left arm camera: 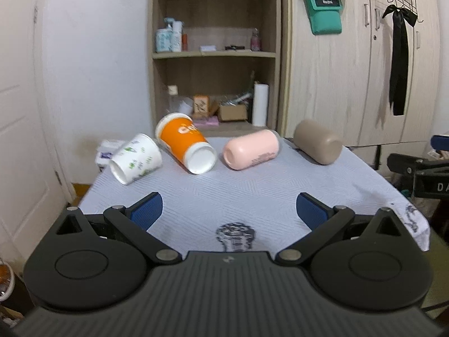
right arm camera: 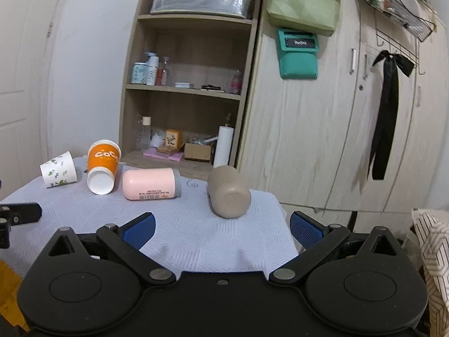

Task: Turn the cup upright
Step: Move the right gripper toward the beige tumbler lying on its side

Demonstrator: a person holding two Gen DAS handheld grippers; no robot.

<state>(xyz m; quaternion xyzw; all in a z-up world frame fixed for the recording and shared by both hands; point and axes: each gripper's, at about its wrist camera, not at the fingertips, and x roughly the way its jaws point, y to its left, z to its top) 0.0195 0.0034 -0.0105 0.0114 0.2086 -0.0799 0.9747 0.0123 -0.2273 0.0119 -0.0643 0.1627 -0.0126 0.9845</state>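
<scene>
Several cups lie on their sides in a row on the light blue tablecloth (left arm camera: 224, 196): a white leaf-print paper cup (left arm camera: 136, 158), an orange paper cup (left arm camera: 183, 143), a pink cup (left arm camera: 251, 148) and a taupe cup (left arm camera: 318, 141). They also show in the right wrist view: white (right arm camera: 59, 170), orange (right arm camera: 102, 167), pink (right arm camera: 150, 184), taupe (right arm camera: 228, 192). My left gripper (left arm camera: 228, 210) is open and empty, short of the row. My right gripper (right arm camera: 221, 229) is open and empty, just short of the taupe cup.
A wooden shelf (left arm camera: 214, 53) with bottles and boxes stands behind the table, beside a wardrobe (right arm camera: 336, 112). A small packet (left arm camera: 105, 151) lies at the table's far left. The left gripper's body (right arm camera: 16, 216) shows at the left edge of the right wrist view.
</scene>
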